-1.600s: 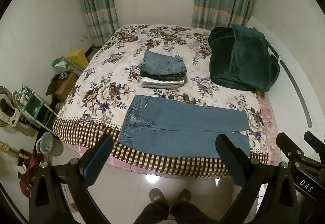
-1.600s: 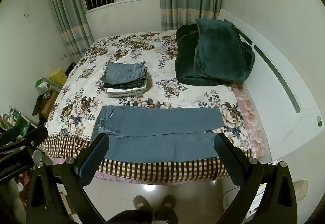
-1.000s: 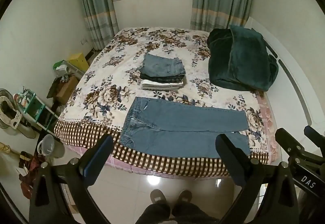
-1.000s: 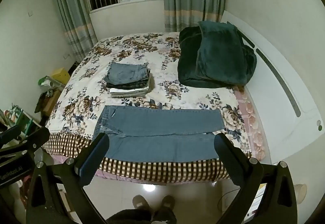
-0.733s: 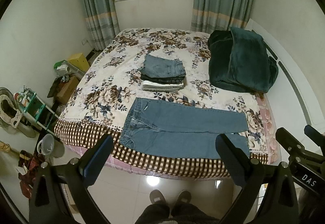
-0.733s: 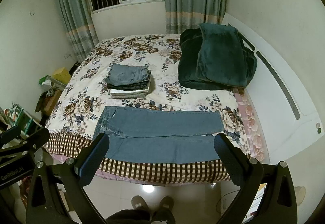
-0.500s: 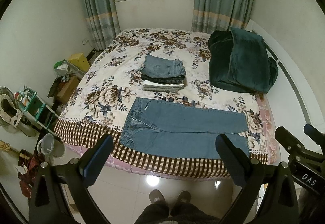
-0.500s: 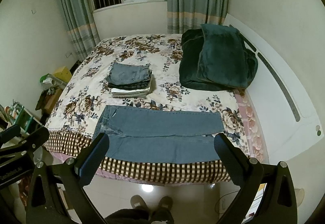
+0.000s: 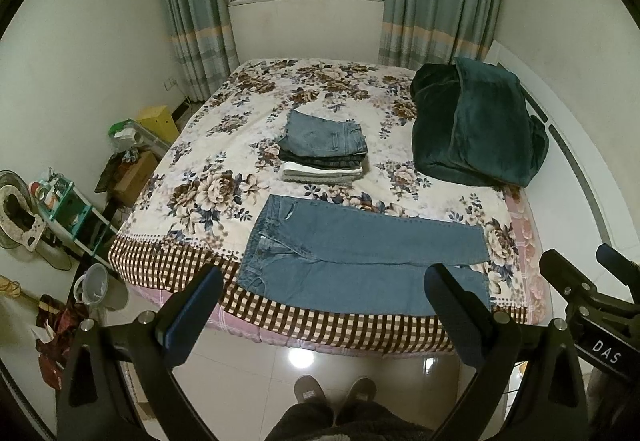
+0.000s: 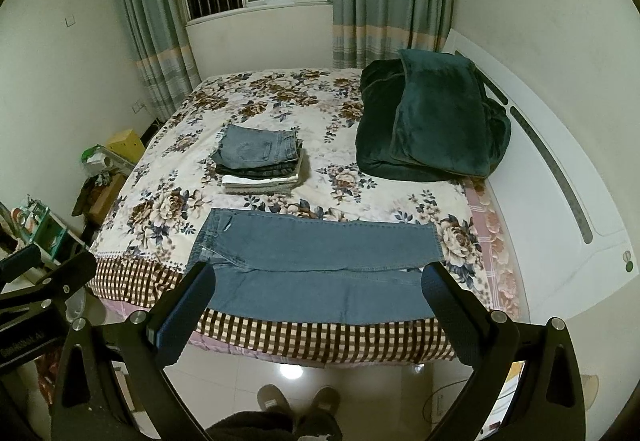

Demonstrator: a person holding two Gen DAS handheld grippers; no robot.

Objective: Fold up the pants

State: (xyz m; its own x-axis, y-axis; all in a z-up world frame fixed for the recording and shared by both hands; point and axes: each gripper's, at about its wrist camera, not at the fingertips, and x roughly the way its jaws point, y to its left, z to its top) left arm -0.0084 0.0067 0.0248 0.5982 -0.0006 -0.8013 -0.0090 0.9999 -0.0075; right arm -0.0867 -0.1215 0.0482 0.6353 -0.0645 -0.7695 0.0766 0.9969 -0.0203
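A pair of blue jeans (image 9: 360,257) lies flat and spread out along the near edge of the floral bed (image 9: 224,145), waistband to the left, legs to the right. It also shows in the right wrist view (image 10: 320,265). My left gripper (image 9: 324,301) is open and empty, held back from the bed over the floor. My right gripper (image 10: 316,301) is open and empty too, at about the same distance. Neither gripper touches the jeans.
A stack of folded pants (image 9: 324,149) sits mid-bed behind the jeans. A dark green blanket (image 9: 476,129) is piled at the right near the white headboard (image 10: 560,177). Shelves, boxes and a bucket (image 9: 96,285) stand on the floor at left. My feet (image 9: 332,393) are on the tiles.
Both grippers have drawn slightly back and up from the bed, so the bed sits a little lower in the views. The jaws stay open. The jeans have not moved.
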